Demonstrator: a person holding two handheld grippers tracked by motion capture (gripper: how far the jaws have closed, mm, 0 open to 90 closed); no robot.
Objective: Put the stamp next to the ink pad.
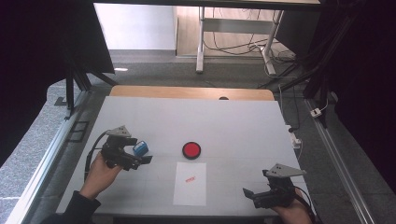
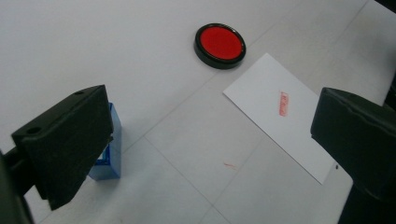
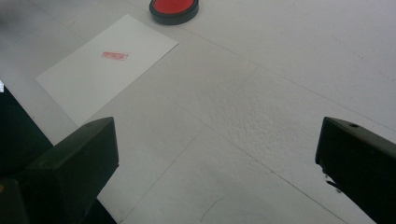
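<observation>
A small blue box (image 1: 140, 148) (image 2: 111, 144) stands on the white table, partly hidden behind one jaw of my left gripper (image 1: 140, 154) (image 2: 212, 109). That gripper is open and nothing lies between its jaws. A round red ink pad (image 1: 191, 150) (image 2: 220, 44) (image 3: 174, 9) in a black rim sits mid-table. In front of it lies a white sheet (image 1: 190, 183) (image 2: 280, 126) (image 3: 105, 70) bearing a small red stamp mark (image 2: 283, 103). My right gripper (image 1: 254, 195) (image 3: 217, 130) is open over bare table at the near right.
The white table top (image 1: 233, 121) has a wooden strip along its far edge. Beyond it are grey floor, desk legs and cables (image 1: 233, 46). A metal rail (image 1: 51, 154) runs along the left side, with dark stands to both sides.
</observation>
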